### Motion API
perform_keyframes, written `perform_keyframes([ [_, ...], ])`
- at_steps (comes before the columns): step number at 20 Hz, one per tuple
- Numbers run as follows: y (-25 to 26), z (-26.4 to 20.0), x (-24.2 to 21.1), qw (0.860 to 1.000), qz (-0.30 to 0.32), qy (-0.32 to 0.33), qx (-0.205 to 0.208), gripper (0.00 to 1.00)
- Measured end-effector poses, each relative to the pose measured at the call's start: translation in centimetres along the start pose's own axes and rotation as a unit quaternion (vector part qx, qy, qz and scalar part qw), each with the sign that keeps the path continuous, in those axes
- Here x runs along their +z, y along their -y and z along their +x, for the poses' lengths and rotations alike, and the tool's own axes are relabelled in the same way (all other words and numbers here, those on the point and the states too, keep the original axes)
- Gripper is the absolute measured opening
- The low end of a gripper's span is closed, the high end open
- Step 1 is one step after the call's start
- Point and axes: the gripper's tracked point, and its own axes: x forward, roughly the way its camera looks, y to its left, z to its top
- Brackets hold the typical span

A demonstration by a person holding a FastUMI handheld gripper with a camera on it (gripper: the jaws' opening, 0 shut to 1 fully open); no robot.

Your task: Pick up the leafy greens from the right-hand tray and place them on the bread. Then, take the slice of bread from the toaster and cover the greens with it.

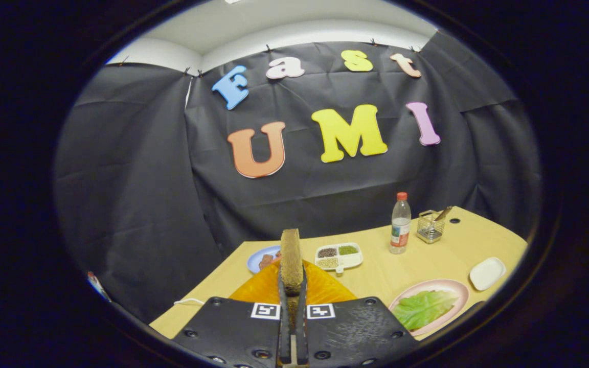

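Observation:
A brown slice of bread stands upright and edge-on between my fingers, and my gripper is shut on its lower part. Right behind and below it is an orange, ribbed object, probably the toaster, partly hidden by the gripper body. To the right of my fingers, a pink plate carries a flat green leaf. Whatever lies under the leaf is hidden.
On the wooden table beyond the fingers sit a blue plate with something reddish-brown and a white compartment tray of grains. Farther right stand a plastic bottle, a wire basket and a small white dish.

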Motion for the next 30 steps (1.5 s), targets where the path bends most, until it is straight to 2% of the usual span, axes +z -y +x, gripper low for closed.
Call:
perform_keyframes([
  [5, 3.5, -1.6, 1.6, 1.000, 0.016, 0.010, -0.004, 0.04],
  [10, 9.6, -1.4, 0.3, 0.999, 0.026, 0.008, -0.031, 0.04],
  [13, 13.7, -1.0, -1.3, 0.998, 0.030, -0.001, -0.061, 0.04],
  [17, 16.9, -1.2, -3.8, 0.996, 0.038, -0.017, -0.077, 0.04],
  [25, 18.6, -1.1, -8.4, 0.995, 0.037, -0.050, -0.074, 0.04],
  [30, 19.1, -0.3, -10.3, 0.993, 0.076, -0.065, -0.063, 0.04],
])
